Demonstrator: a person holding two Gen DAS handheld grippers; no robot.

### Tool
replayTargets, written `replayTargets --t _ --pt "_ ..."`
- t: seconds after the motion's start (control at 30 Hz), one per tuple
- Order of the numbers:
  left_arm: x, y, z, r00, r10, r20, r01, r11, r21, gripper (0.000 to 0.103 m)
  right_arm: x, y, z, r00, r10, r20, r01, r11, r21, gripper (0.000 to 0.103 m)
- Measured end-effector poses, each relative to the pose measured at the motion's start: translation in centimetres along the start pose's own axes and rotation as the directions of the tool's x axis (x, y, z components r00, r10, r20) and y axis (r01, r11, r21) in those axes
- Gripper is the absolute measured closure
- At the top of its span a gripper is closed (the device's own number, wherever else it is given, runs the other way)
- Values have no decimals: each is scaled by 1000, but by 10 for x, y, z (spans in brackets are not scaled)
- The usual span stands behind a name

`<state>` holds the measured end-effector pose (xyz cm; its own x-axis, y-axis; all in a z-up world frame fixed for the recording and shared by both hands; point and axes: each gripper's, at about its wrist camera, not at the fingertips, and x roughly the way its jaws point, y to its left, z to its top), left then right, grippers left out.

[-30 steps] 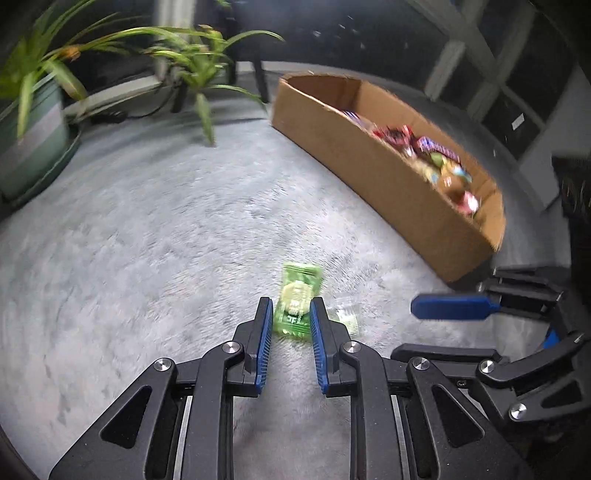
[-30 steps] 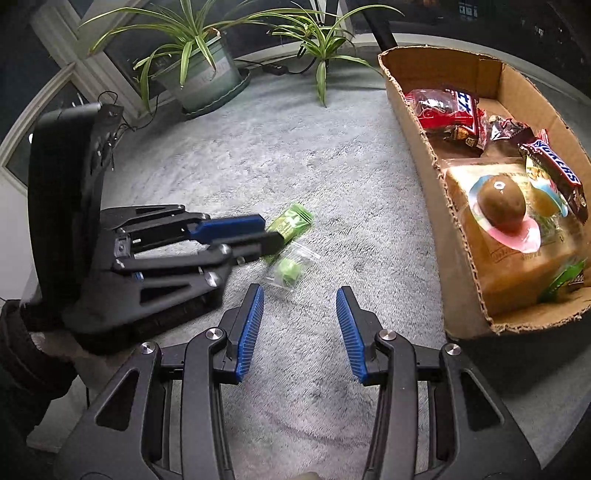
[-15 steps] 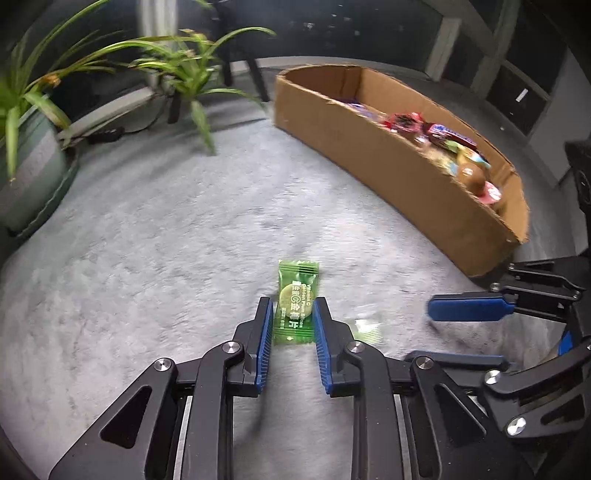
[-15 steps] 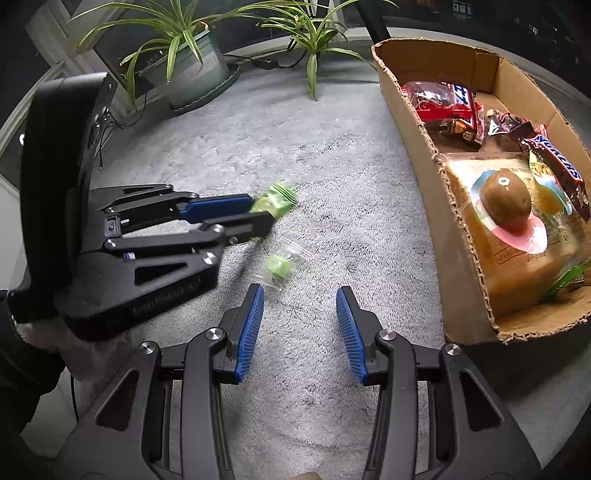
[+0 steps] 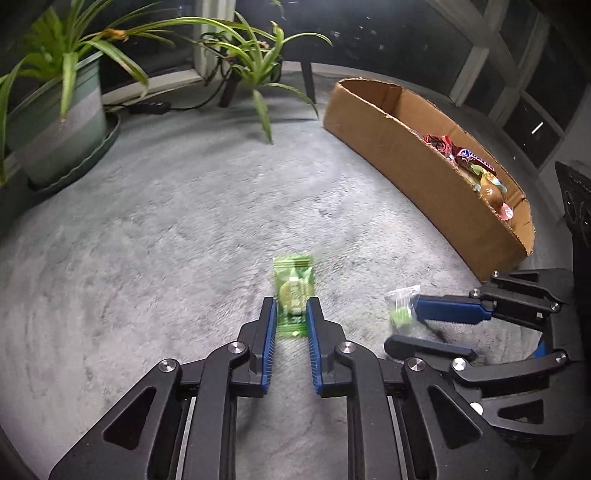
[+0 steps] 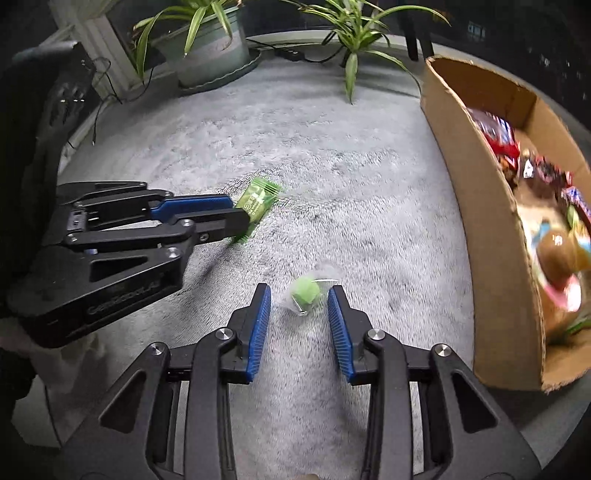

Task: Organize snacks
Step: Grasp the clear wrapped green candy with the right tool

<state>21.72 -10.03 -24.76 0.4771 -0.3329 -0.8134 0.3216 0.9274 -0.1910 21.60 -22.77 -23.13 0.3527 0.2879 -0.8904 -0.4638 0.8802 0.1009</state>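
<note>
Snacks mostly sit in the cardboard box (image 5: 424, 162) on the grey carpet (image 5: 166, 229). Left gripper (image 5: 291, 314) pinches the green packet (image 5: 293, 291). Right gripper (image 6: 299, 299) is spread wide around the clear-wrapped green candy (image 6: 304, 291), not touching it.

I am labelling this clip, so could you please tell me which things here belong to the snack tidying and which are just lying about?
Job:
green snack packet in left tool
clear-wrapped green candy
right tool
cardboard box

Lying about:
potted plant
smaller plant
</note>
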Motion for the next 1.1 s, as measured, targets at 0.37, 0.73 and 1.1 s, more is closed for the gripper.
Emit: replayTargets --t 0.37,0.73,1.1 --pt "-6 -3 8 1000 -13 25 14 1000 -8 73 -1 -12 -1 1000 10 -8 -10 997 74 69" --pt "7 -3 8 1000 28 2 -28 1000 14 84 -1 -14 -2 1000 -1 -25 2 1000 30 83" --pt "-7 18 -1 999 -17 41 21 993 -113 84 -17 -21 -7 999 38 31 -40 997 58 84"
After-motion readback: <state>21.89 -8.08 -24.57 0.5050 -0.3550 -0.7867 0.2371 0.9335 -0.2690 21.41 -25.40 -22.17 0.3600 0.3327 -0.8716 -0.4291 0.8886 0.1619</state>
